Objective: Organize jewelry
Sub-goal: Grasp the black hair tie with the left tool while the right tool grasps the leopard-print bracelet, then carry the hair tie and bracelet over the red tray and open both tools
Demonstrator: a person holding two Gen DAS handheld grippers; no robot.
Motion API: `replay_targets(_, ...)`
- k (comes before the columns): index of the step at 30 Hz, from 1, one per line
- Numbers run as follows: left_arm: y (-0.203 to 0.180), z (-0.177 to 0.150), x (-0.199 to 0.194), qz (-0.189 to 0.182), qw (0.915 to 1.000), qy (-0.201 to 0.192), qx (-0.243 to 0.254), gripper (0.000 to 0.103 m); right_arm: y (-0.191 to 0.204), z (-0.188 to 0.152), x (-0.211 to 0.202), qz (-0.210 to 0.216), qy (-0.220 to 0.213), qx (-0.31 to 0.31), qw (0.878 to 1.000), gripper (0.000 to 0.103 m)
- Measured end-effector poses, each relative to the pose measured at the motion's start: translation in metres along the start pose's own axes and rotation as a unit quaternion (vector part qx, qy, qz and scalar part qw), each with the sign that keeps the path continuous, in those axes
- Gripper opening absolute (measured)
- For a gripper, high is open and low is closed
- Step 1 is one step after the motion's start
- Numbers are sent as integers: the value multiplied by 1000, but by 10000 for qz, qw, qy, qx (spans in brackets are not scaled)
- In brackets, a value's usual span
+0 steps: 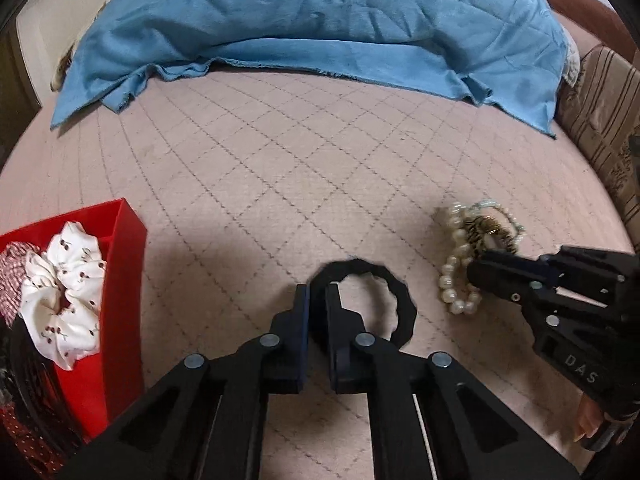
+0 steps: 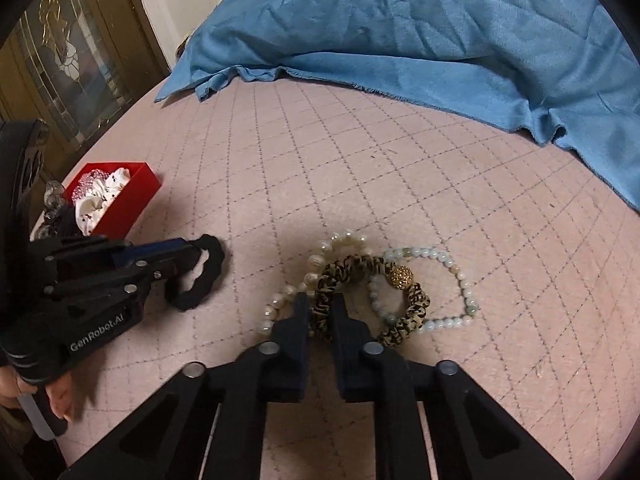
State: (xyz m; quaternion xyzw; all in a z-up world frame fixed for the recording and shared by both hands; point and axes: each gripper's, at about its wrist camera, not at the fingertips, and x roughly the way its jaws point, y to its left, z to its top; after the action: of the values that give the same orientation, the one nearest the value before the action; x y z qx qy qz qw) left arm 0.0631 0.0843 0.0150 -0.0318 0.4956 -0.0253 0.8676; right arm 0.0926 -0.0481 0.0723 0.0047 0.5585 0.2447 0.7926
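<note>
Left wrist: red tray [image 1: 124,240] hard left.

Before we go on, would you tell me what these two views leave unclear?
- Red box: near end cut off by the left wrist frame edge; contents tiny in the right wrist view.
- Black hair tie: near arc hidden behind the left gripper.
- Leopard scrunchie: partly covered by the right gripper.
</note>
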Motion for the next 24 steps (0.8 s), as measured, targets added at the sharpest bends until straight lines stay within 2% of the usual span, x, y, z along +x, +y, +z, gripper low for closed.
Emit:
replay_targets(5, 3, -1, -16, -181, 9996, -59, -199, 7, 2, -4, -19, 244, -119, 280, 9992, 8)
replay_targets(12, 4, -11, -59, -347, 9984, -265, -354, 7, 5, -18, -59, 565, -381, 707, 9952, 8)
replay_targets(21, 7, -34, -109, -303, 9973, -450, -486, 7, 14, -40, -102, 632, -582, 888, 9923, 8)
replay_targets(24, 10, -44, -127, -161, 9972, -538, -500, 7, 20, -46, -113, 639, -641, 897, 9918, 8)
